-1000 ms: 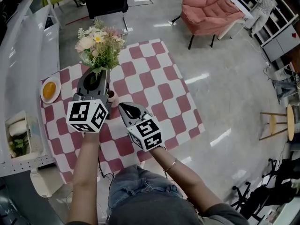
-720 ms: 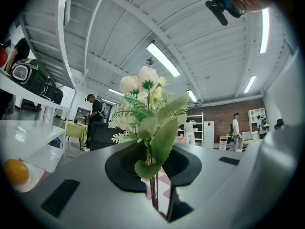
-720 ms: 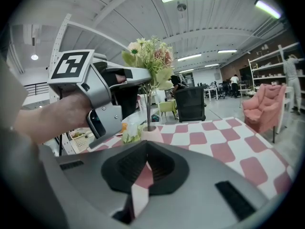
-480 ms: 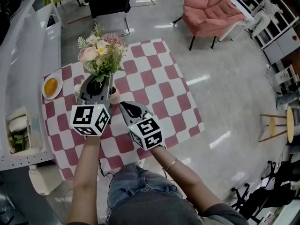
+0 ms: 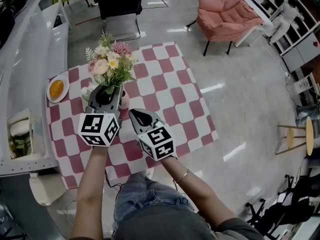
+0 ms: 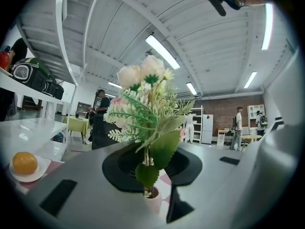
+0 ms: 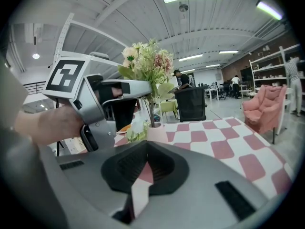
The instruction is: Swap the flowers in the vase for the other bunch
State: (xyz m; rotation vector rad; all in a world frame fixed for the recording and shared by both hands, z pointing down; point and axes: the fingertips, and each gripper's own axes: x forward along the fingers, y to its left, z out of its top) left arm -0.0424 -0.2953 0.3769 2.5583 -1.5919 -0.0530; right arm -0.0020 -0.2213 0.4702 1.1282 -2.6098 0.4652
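Note:
My left gripper [image 5: 107, 87] is shut on the stems of a bunch of pink, white and yellow flowers [image 5: 110, 64] and holds it upright over the checkered table [image 5: 165, 94]. In the left gripper view the stems [image 6: 148, 161] run down between the jaws to the mouth of a small pink vase [image 6: 155, 200]. In the head view the vase [image 5: 124, 100] shows just right of the left gripper. A second bunch of pale flowers [image 5: 88, 90] lies on the table left of it. My right gripper [image 5: 134, 114] hovers beside the vase, shut and holding nothing.
An orange on a white plate [image 5: 56, 89] sits at the table's far left corner. A white counter [image 5: 25, 59] and a bin with greenery [image 5: 20, 144] flank the table's left side. Beyond the table stand a black chair [image 5: 122, 4] and a pink armchair [image 5: 227, 14].
My left gripper has sunk toward the table with the flower bunch, which brings the stems down to the vase. The right gripper has stayed where it was.

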